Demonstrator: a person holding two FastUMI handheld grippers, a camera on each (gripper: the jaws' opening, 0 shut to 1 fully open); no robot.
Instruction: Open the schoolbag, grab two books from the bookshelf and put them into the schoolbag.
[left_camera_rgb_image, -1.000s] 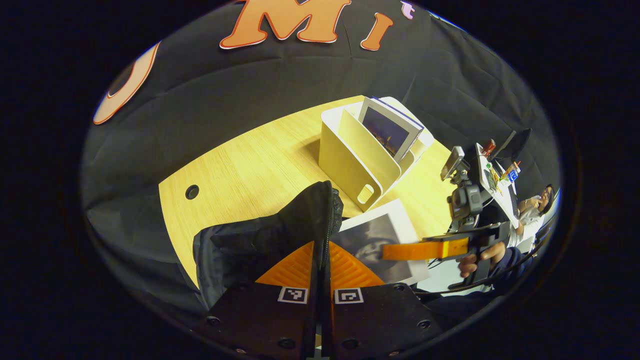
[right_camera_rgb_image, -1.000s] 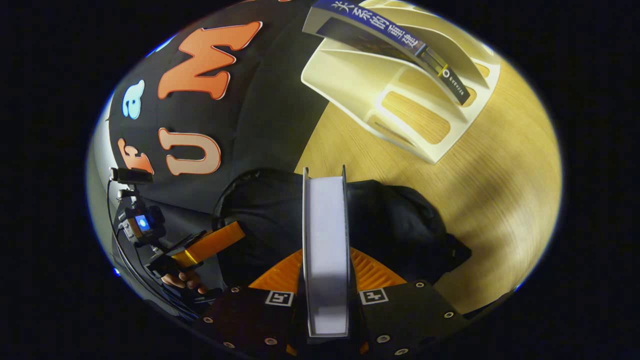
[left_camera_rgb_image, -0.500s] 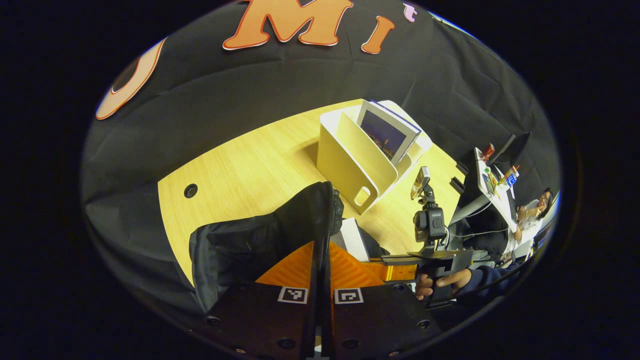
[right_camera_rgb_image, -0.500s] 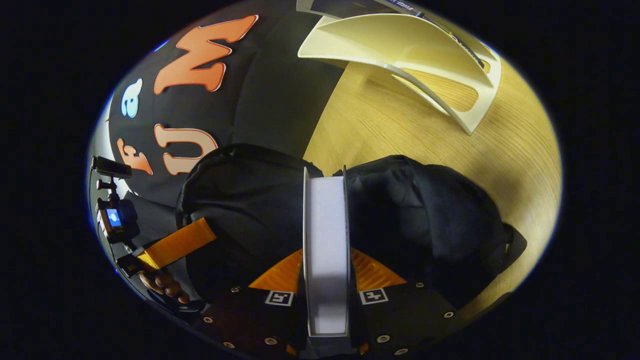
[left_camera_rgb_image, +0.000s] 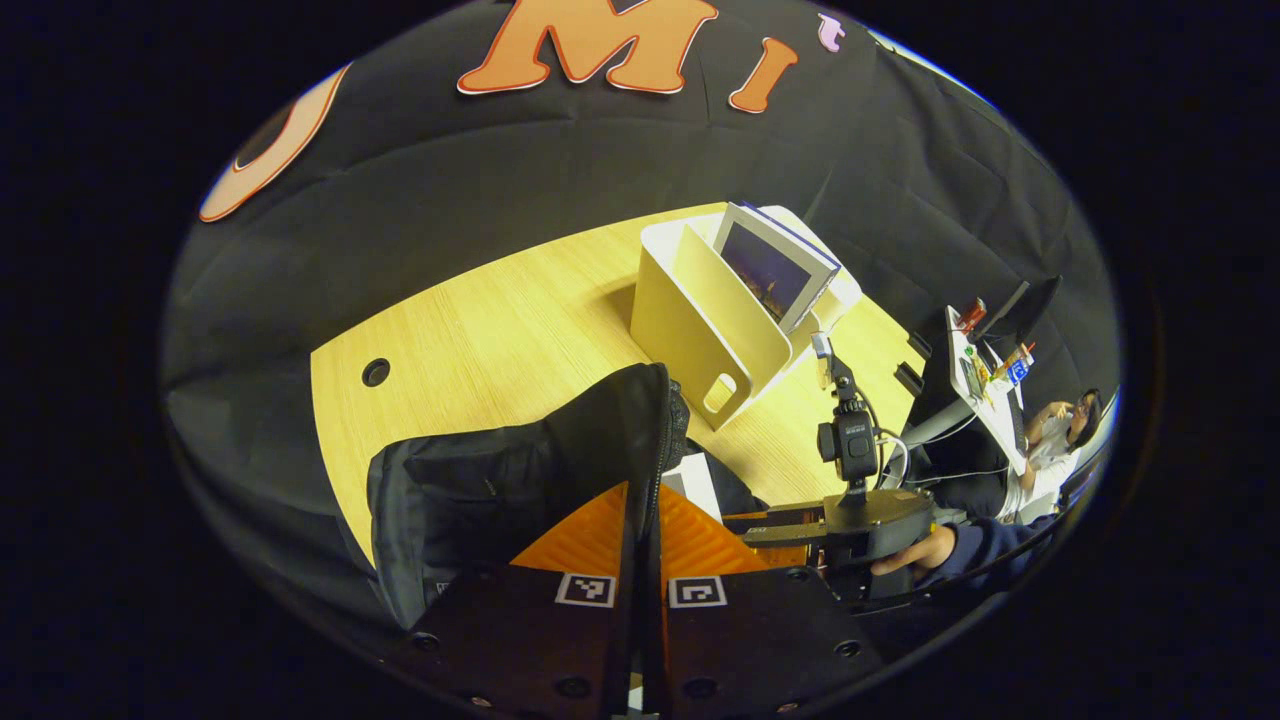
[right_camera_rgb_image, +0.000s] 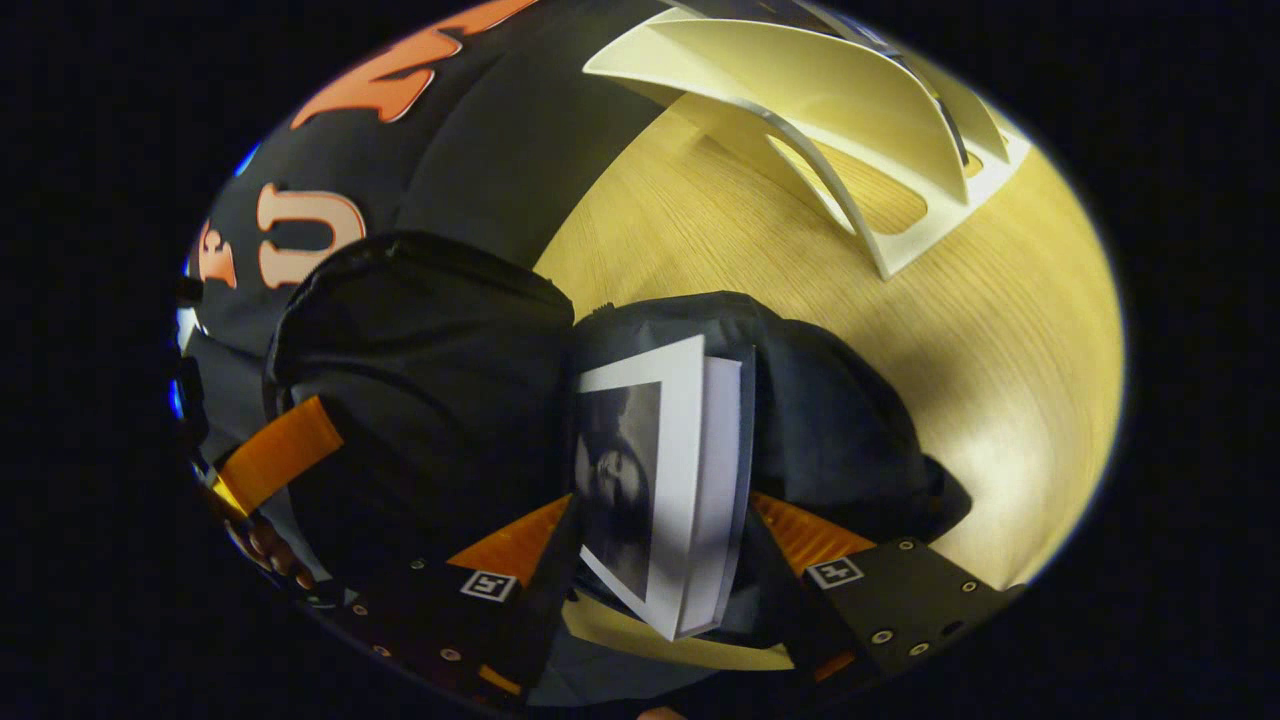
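On a pale wooden worktop (left_camera_rgb_image: 480, 330), the left gripper (left_camera_rgb_image: 640, 510) has its fingers pressed together on the zipped rim of a black schoolbag (left_camera_rgb_image: 500, 480), likely holding its mouth open. Further right, the right gripper (right_camera_rgb_image: 655, 540) has its fingers spread wide either side of a white book (right_camera_rgb_image: 665, 480), which leans loose in the bag's opening (whether either finger touches it I cannot tell). A cream bookshelf (left_camera_rgb_image: 700, 320) behind holds another book (left_camera_rgb_image: 770, 270).

Wooden table (left_camera_rgb_image: 480, 330); cluttered desk (left_camera_rgb_image: 985, 375), seated person (left_camera_rgb_image: 1065, 430) beyond.
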